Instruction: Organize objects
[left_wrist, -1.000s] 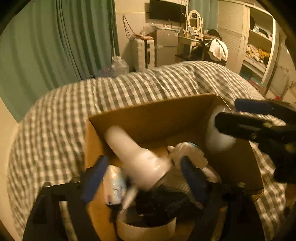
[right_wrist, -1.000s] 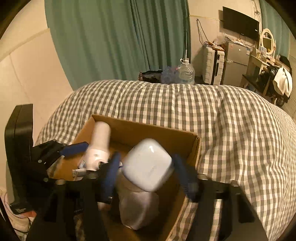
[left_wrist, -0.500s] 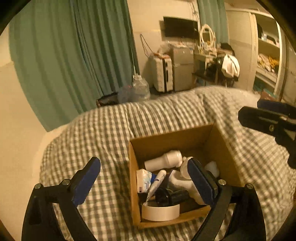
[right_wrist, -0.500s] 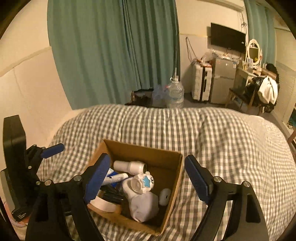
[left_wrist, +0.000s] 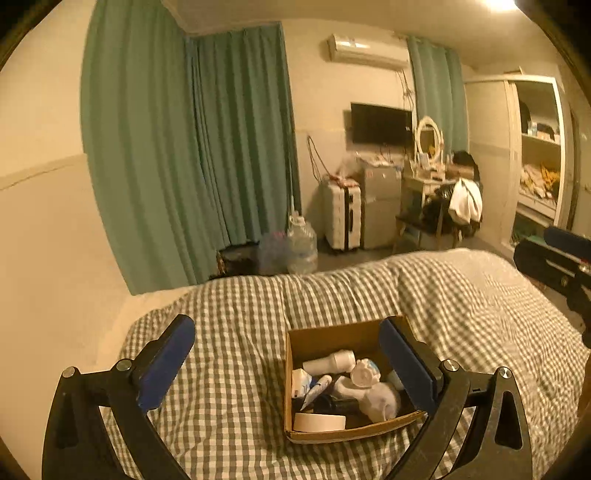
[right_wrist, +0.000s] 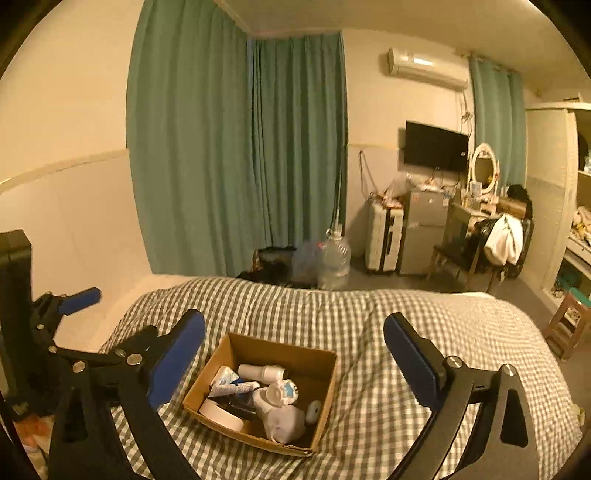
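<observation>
An open cardboard box (left_wrist: 332, 336) (right_wrist: 321, 391) sits on the checked bed cover (left_wrist: 236, 369) (right_wrist: 406, 332). It holds a white bottle (left_wrist: 328, 362) (right_wrist: 260, 371), a tube (left_wrist: 314, 387) (right_wrist: 236, 387), a roll of white tape (left_wrist: 319, 422) (right_wrist: 219, 410), a white jar with a star lid (right_wrist: 282, 391), a small white case (right_wrist: 314, 410) and dark items. My left gripper (left_wrist: 288, 363) is open and empty, high above the box. My right gripper (right_wrist: 293, 354) is open and empty, also raised above it. Each gripper shows at the edge of the other's view.
Green curtains (right_wrist: 240, 147) hang behind the bed. Beyond the bed's far edge stand a large water bottle (right_wrist: 334, 262), a suitcase (right_wrist: 382, 236), a small fridge (right_wrist: 424, 229), a cluttered desk with a mirror (right_wrist: 484, 170) and open shelves (left_wrist: 535, 177). A wooden stool (right_wrist: 565, 325) is at the right.
Both grippers have let go of the white bottle and the white case into the box, opened, and risen far up and back from it.
</observation>
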